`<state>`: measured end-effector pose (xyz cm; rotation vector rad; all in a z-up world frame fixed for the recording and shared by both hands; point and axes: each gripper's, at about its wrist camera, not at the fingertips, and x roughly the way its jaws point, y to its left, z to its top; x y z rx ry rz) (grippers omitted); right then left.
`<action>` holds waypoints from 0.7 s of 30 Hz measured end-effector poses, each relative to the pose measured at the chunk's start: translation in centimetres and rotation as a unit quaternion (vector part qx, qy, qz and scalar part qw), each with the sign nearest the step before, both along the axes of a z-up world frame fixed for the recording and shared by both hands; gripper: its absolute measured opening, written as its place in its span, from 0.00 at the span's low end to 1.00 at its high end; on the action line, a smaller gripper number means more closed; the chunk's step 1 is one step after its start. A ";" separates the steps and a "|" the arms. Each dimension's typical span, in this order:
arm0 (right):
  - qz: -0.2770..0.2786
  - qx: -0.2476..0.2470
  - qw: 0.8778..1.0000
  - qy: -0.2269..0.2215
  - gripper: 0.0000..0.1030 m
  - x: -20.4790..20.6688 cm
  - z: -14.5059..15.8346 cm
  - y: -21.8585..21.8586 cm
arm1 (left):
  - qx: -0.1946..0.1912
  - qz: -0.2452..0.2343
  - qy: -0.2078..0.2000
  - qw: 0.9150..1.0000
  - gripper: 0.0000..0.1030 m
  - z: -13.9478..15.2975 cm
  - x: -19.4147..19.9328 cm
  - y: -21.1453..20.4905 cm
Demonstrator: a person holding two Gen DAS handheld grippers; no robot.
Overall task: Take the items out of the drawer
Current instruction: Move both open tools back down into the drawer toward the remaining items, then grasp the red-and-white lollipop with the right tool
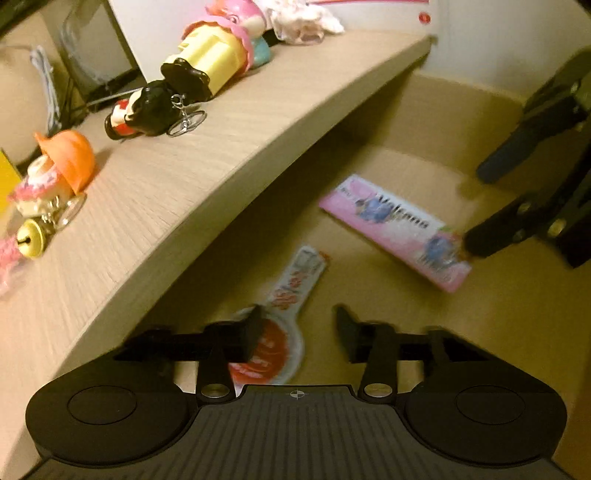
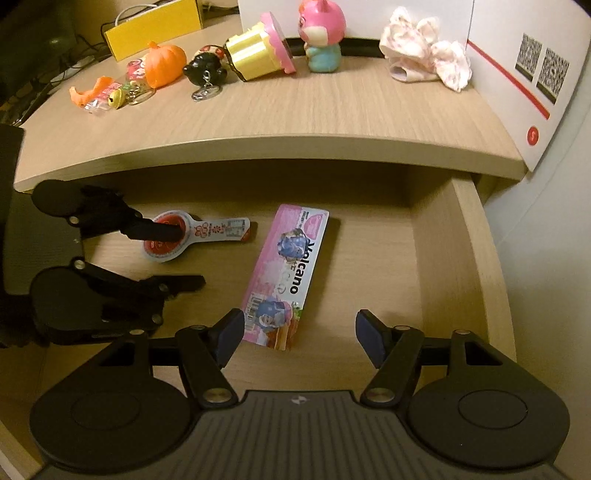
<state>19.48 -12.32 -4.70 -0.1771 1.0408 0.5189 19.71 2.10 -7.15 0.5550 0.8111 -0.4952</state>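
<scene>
Pink, the Volcano box point(image 2: 286, 277) lies flat on the floor of the open drawer point(image 2: 476, 258), its near end between the right gripper point(image 2: 299, 332) fingers, which stand wide and clear of it. Left of the box lies a red-and-white packet point(image 2: 199, 236). The left gripper point(image 2: 192, 254) reaches in over it, jaws apart; one finger point(image 2: 155, 229) crosses the packet's round red end, though whether it touches cannot be told. On the desk point(image 2: 295, 110) above sit a pumpkin point(image 2: 164, 64), keychains, a pink toy point(image 2: 325, 33) and cloth point(image 2: 428, 62).
</scene>
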 end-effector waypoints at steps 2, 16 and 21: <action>-0.003 0.001 1.000 0.005 0.65 0.2 -0.1 0.0 | 0.016 -0.006 -0.003 1.000 0.33 -0.4 0.3 -0.1; 0.001 -0.008 1.000 0.020 0.68 0.3 -0.4 -0.2 | -0.068 0.046 0.048 0.995 0.49 0.2 -0.5 1.5; 0.010 -0.012 1.000 0.027 0.69 0.5 -0.6 0.0 | -0.096 0.053 0.064 0.992 0.45 1.7 -2.6 2.5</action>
